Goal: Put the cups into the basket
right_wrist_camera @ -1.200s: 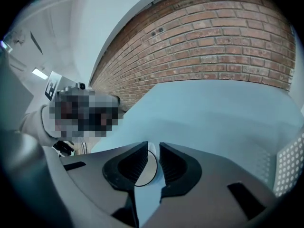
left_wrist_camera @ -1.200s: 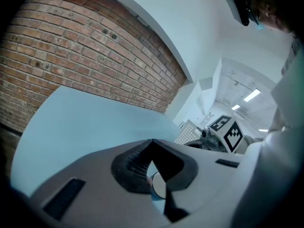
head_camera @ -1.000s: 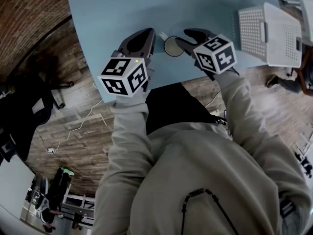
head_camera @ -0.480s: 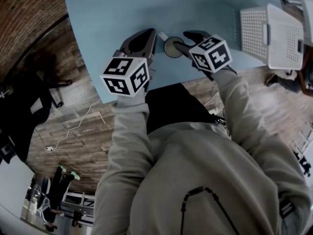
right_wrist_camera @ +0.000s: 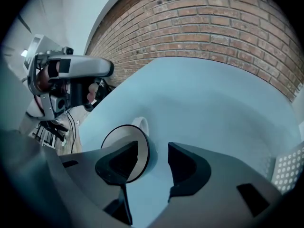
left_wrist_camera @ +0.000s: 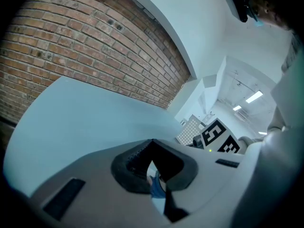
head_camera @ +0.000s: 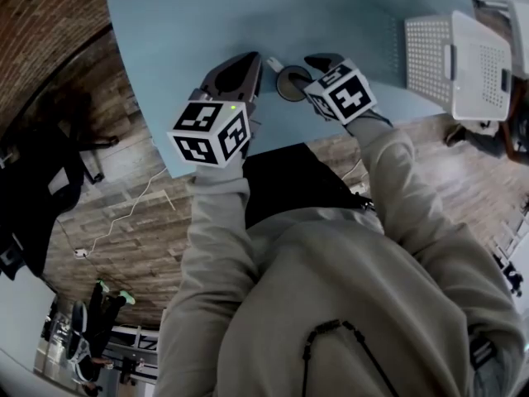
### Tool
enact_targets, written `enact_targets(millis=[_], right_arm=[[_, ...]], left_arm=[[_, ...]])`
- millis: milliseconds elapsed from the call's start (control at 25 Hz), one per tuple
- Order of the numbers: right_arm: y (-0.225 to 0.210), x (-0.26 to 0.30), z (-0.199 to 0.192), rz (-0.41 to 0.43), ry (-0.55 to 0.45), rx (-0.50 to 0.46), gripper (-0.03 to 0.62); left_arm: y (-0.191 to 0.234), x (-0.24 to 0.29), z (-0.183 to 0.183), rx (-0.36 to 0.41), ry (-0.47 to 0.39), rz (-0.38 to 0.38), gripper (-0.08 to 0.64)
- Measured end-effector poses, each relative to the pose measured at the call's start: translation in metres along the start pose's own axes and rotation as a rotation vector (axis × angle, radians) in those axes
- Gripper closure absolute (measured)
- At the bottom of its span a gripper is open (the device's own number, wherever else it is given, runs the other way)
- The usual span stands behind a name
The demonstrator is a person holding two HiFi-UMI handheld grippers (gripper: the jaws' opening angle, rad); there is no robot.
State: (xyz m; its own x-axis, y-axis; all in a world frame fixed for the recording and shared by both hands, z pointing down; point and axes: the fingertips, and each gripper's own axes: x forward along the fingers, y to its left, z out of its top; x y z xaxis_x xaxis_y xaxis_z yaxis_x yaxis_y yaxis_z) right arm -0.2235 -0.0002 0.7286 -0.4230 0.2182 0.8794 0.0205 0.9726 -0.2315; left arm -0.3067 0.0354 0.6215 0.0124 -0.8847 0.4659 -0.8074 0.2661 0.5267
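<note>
A light cup [head_camera: 291, 81] with a dark rim and a white handle [right_wrist_camera: 140, 124] stands upright on the blue table [head_camera: 248, 15], close to its near edge. My right gripper [right_wrist_camera: 153, 148] points steeply down over the cup [right_wrist_camera: 124, 152]. One jaw is inside the mouth and the other is outside, with the cup's wall between them and untouched. Its jaws have just been opening and stand open. My left gripper [head_camera: 246, 63] hovers just left of the cup, shut on nothing. The white perforated basket [head_camera: 459, 60] sits at the table's right end.
The table's near edge [head_camera: 273, 143] runs just under both grippers, with wooden floor below it. A brick wall [right_wrist_camera: 213, 27] rises behind the table. A grey machine with cables [right_wrist_camera: 61, 80] stands off the table's left side. The basket [right_wrist_camera: 289, 167] shows at the right gripper view's right edge.
My right gripper has sunk toward the cup and tilted further down, so one jaw now dips into its mouth. The left gripper and the cup have stayed where they were.
</note>
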Motion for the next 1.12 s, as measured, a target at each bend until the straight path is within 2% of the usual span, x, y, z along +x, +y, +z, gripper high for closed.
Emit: enact_targets(millis=[200, 400, 480, 1120], right_arm=[[-0.003, 0.014, -0.004, -0.024, 0.065, -0.027, 0.401], [-0.002, 0.016, -0.003, -0.027, 0.08, -0.061, 0.52], [-0.001, 0.017, -0.003, -0.043, 0.094, -0.094, 0.537], [-0.004, 0.017, -0.002, -0.081, 0.093, -0.112, 0.548]], left_arm=[[0.008, 0.0, 0.0, 0.001, 0.002, 0.008, 0.565], [0.01, 0.004, 0.0, -0.005, 0.007, 0.006, 0.565], [0.011, 0.005, 0.001, -0.006, 0.009, 0.001, 0.565], [0.01, 0.009, 0.001, 0.001, 0.022, -0.018, 0.565]])
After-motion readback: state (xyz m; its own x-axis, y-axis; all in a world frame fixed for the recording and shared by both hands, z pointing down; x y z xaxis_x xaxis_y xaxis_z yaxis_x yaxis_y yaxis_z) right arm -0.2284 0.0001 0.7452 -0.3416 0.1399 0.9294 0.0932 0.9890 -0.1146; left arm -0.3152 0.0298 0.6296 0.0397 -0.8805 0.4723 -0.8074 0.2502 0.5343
